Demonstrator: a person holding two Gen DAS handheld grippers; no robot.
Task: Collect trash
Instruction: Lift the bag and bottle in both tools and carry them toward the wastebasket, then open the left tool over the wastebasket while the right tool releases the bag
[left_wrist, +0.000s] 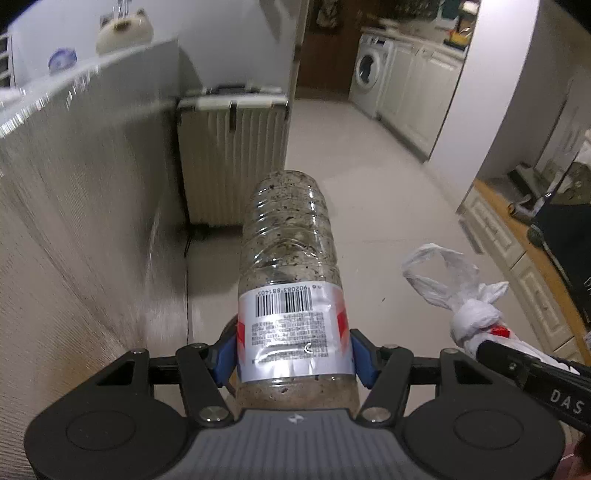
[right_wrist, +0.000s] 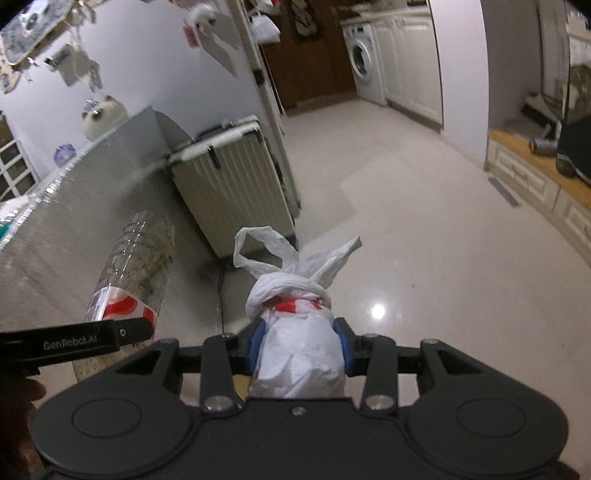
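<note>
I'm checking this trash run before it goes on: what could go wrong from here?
The dirty plastic bottle sticks far out past the left gripper, held only at its label, so it could pivot or slip. The tied white bag in the right gripper is soft and could slide out.

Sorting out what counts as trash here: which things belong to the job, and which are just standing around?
Job:
- dirty plastic bottle, in left tongs
- knotted white bag, in right tongs

Just there:
- ribbed suitcase
- washing machine
- white cabinets
</note>
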